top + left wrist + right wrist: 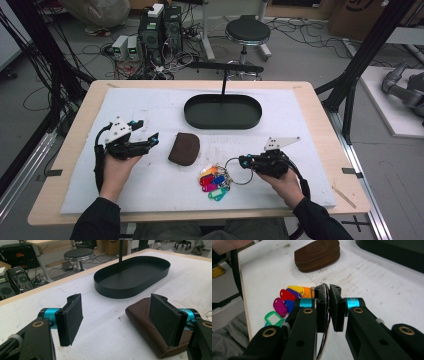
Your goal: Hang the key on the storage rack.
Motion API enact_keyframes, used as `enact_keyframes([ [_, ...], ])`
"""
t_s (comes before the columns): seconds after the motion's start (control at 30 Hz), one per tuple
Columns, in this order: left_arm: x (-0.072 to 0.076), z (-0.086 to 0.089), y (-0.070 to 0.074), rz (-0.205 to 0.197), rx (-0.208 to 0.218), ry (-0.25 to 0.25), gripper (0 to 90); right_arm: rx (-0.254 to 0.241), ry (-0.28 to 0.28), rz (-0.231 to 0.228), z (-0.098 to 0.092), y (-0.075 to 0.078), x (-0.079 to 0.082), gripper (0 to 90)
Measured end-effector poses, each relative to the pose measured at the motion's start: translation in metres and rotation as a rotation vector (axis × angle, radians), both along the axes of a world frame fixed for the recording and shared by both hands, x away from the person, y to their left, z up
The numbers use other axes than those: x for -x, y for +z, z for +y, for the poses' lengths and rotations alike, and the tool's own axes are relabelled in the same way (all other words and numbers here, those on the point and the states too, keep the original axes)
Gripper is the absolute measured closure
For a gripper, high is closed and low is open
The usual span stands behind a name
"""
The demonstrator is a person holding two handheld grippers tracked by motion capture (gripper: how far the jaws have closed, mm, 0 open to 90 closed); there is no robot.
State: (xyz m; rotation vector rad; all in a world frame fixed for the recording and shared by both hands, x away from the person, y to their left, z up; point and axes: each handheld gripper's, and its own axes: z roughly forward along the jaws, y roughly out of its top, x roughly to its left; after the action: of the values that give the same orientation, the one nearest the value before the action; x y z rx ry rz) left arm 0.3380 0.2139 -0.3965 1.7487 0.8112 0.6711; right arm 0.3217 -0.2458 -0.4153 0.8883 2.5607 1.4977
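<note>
A brown zipped pouch (184, 149) lies in the middle of the white mat. My left gripper (149, 131) hovers just left of it, jaws wide open; in the left gripper view the pouch (140, 312) lies beside and partly behind the right pad, with bare mat between the jaws (117, 320). My right gripper (242, 161) is shut on a large metal key ring (239, 171) that carries several coloured key tags (212, 182). In the right gripper view the ring (323, 348) runs between the closed pads (329, 290), and the tags (284, 302) lie on the mat to the left.
A black oval tray (220, 123) with an upright post stands at the back of the mat (150, 100). A stool (247, 31), computers and cables are on the floor beyond the table. The pouch (317, 255) lies ahead of the right gripper.
</note>
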Motion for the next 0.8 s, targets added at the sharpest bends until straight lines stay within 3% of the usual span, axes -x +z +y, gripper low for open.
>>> enact_keyframes([
  [0.2,0.000,0.000,0.000,0.000,-0.001,-0.003,27.7,0.011,0.011,0.028,-0.002,0.000,-0.002,86.8],
  [0.4,0.000,-0.001,0.000,0.002,0.001,-0.008,27.7,-0.011,0.030,0.003,-0.002,0.005,0.000,87.7],
  [0.67,0.000,0.000,0.000,-0.002,0.007,-0.008,27.8,-0.025,0.049,-0.048,-0.003,0.025,-0.003,87.9],
  [0.8,0.001,0.000,0.001,-0.002,0.011,-0.014,27.7,-0.033,0.063,-0.100,-0.004,0.046,-0.007,87.9],
])
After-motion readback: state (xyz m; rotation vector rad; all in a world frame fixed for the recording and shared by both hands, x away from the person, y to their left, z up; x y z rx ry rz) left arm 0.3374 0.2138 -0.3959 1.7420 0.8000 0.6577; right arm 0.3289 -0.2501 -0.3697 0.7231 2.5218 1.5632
